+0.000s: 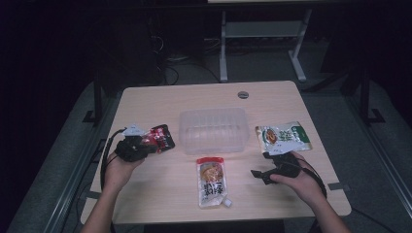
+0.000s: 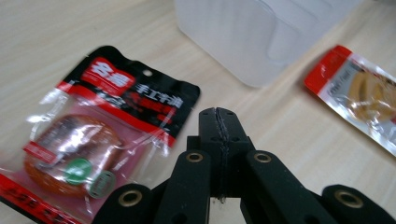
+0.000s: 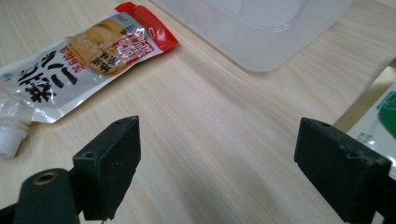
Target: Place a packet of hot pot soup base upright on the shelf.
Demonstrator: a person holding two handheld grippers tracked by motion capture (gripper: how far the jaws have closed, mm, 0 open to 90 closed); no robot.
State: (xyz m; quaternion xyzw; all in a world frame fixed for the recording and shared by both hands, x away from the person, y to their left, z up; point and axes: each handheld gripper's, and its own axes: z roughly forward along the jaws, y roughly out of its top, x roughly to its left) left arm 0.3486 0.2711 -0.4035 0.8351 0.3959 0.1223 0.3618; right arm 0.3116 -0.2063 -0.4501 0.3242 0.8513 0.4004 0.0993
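Bare wood lies between the right gripper's (image 3: 217,172) wide-open, empty jaws; the left gripper's (image 2: 219,135) are shut beside the red packet (image 2: 100,135).

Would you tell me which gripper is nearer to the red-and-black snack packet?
Left. The left gripper, jaws shut, sits right beside the red-and-black snack packet; the right gripper, jaws open, is across the table beyond the clear plastic container.
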